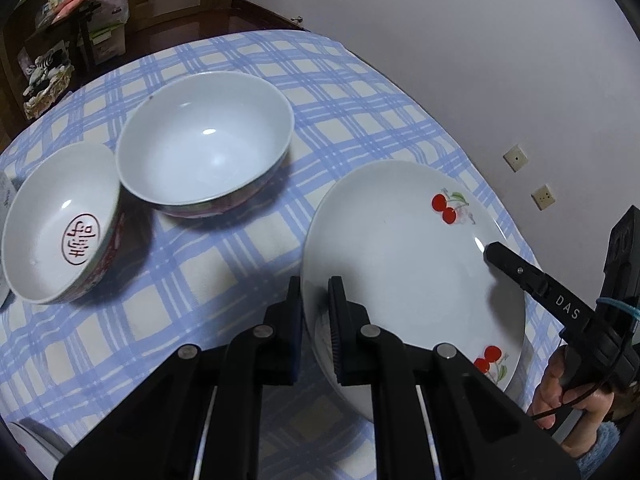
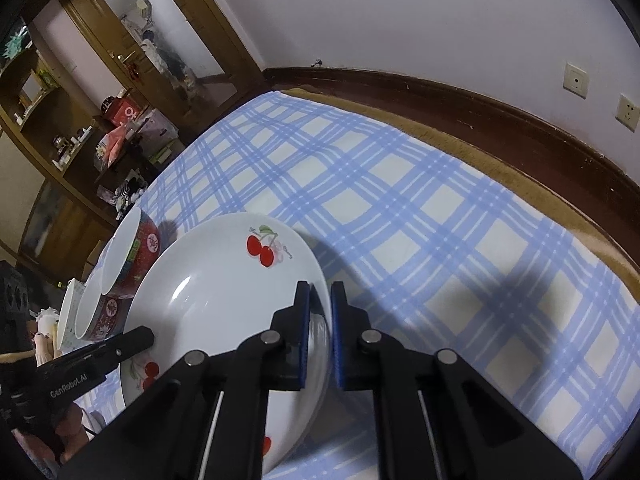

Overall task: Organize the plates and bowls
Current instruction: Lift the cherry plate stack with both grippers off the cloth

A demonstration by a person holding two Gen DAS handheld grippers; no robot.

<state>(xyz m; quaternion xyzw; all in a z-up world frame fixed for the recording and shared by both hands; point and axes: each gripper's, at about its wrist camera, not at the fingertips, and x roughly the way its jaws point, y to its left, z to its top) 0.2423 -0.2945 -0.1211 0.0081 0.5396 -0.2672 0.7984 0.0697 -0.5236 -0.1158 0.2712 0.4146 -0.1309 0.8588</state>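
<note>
A white plate [image 1: 400, 264] with red cherry prints lies over the blue checked tablecloth [image 1: 248, 256]. My left gripper [image 1: 316, 284] is shut on the plate's left rim, one finger above and one below. My right gripper [image 2: 320, 288] is shut on the opposite rim of the plate [image 2: 224, 300]; in the left wrist view the right gripper [image 1: 491, 255] shows as a single dark tip on that edge. The left gripper [image 2: 145, 336] reaches in from the lower left. A large white bowl [image 1: 204, 140] and a smaller bowl with a red seal [image 1: 60, 232], tilted against it, stand left of the plate.
The two bowls [image 2: 134, 256] stand close to the plate's far side. A person's hand [image 1: 560, 396] holds the right gripper's handle. A wall with sockets [image 2: 576, 80] runs along the cloth's right side. Wooden shelves with clutter [image 2: 116, 136] stand beyond the far left.
</note>
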